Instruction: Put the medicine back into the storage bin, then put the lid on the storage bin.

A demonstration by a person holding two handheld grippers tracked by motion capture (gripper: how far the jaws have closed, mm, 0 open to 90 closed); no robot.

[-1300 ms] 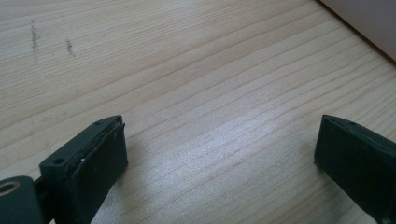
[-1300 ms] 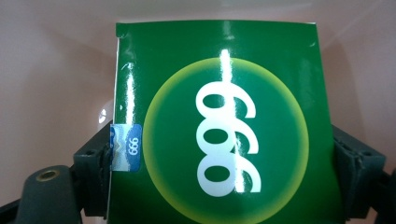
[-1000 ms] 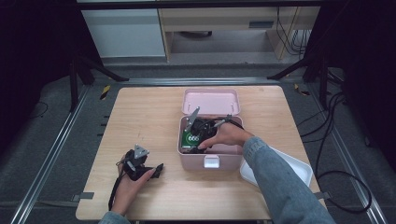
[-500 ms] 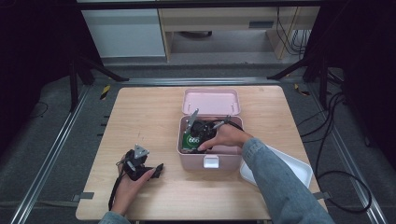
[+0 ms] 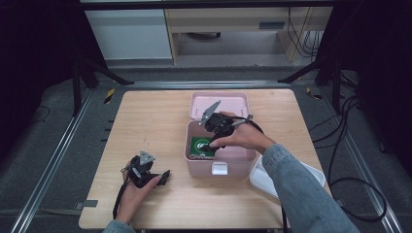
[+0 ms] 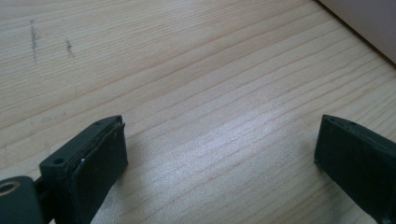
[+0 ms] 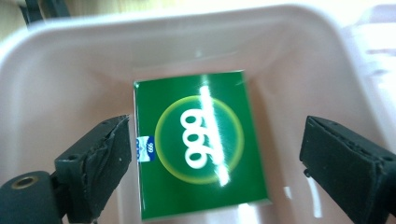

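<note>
The green box point(image 7: 198, 144) lies flat on the floor of the pink bin point(image 7: 60, 79), filling the middle of the right gripper view; in the high view it sits at the left end of the bin point(image 5: 233, 167), just left of centre frame. It looks like a small cardboard carton – probably light, stiff along its edges, likely to dent if squeezed hard across the broad printed face. The glossy top throws a bright streak of glare, so the surface is likely slick.

The right gripper point(image 7: 215, 154) hangs above it with its jaws spread wide. They have just been opening, and the box lies below the gap between them, untouched by either pad. To take it up again, the best hold would likely be across the two long side edges, low down, where the card is stiffest. The bin wall is near the box's left edge, leaving little room for a jaw there.

The left gripper point(image 6: 219, 158) rests on the wooden table point(image 6: 187, 70) at the lower left of the high view point(image 5: 145, 172), jaws apart and empty.
</note>
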